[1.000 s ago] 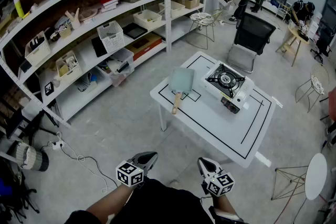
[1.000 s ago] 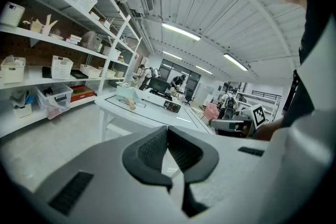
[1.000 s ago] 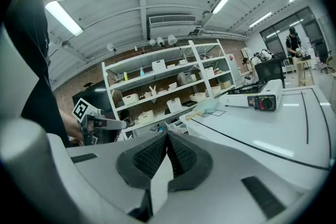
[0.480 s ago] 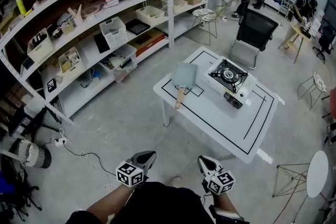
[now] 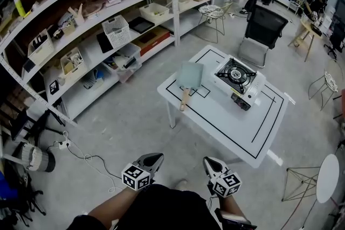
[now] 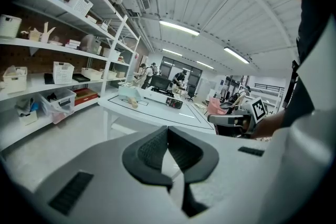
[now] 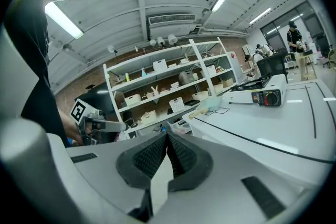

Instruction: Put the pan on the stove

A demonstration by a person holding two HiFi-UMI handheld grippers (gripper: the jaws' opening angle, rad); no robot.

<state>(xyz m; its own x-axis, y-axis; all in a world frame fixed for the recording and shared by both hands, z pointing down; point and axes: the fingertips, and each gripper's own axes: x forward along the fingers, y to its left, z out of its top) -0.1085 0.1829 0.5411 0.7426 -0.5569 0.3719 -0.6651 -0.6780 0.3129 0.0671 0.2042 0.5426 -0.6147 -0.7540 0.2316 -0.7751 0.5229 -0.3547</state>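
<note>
A square pale-green pan point(image 5: 190, 74) with a wooden handle point(image 5: 183, 100) lies on the left part of the white table point(image 5: 237, 126), inside a black outline. Beside it to the right stands a white portable gas stove point(image 5: 235, 77) with a black burner. Both grippers are held low near the person's body, well short of the table. My left gripper point(image 5: 153, 159) is shut with nothing in it. My right gripper point(image 5: 208, 163) is shut and empty too. The pan point(image 7: 216, 103) and stove point(image 7: 261, 93) show far off in the right gripper view, and the table point(image 6: 157, 113) in the left gripper view.
Long white shelves point(image 5: 102, 29) loaded with baskets and boxes line the left wall. A black chair point(image 5: 261, 29) stands beyond the table, a round stool point(image 5: 323, 180) at the right. Cables point(image 5: 81, 161) lie on the grey floor at the left. People stand far back.
The view has shifted slightly, so the table and stove sit a little lower and to the right in the frame. Both grippers keep their place and stay shut.
</note>
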